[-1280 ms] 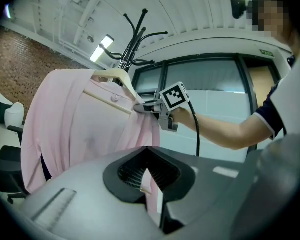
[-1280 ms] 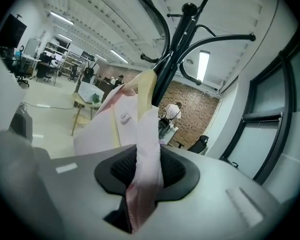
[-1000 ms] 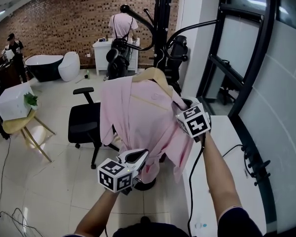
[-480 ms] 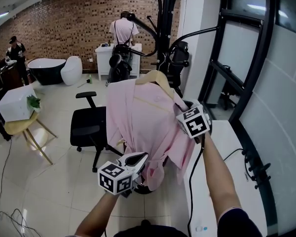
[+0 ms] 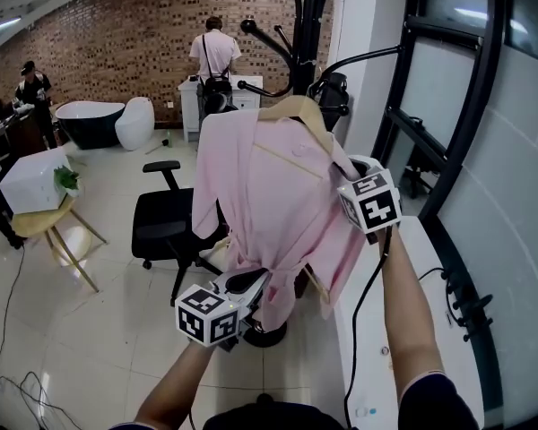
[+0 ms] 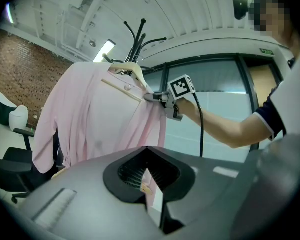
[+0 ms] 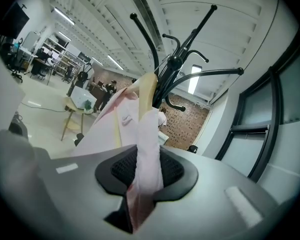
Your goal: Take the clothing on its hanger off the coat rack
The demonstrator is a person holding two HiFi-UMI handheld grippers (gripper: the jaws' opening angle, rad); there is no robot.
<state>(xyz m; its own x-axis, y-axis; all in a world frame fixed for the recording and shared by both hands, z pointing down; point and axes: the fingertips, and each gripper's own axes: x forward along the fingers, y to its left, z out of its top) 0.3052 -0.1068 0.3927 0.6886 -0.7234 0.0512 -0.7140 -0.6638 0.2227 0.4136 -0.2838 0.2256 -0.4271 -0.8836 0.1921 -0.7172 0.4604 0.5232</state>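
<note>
Against the picture from a second ago, the right gripper point(image 5: 343, 174) is now standing higher, and the wooden hanger point(image 5: 293, 109) and the shoulders of the pink garment point(image 5: 267, 195) are sitting higher with it, closer under the branches of the black coat rack point(image 5: 307, 25). The left gripper point(image 5: 251, 281) is holding about the same place at the garment's lower edge, and the hem is bunching up above it rather than hanging straight.

The right gripper's jaws are pressing together on a fold of pink fabric at the garment's right shoulder, where the hanger's arm is running beneath the cloth; in the right gripper view the fold is filling the gap between them. The left gripper's jaws are pinching a narrow strip of the hem. The garment is hanging on its hanger just in front of the rack's pole; whether the hanger's hook is resting on a branch cannot be made out.

At the back, by the brick wall, a black bathtub point(image 5: 90, 122) is standing with its inside out of sight. On a small wooden table point(image 5: 40, 225) at the left, a white box point(image 5: 34, 179) is sitting closed, with a green plant point(image 5: 67, 178) touching its right side. A black office chair point(image 5: 164, 227) is standing behind the garment.
</note>
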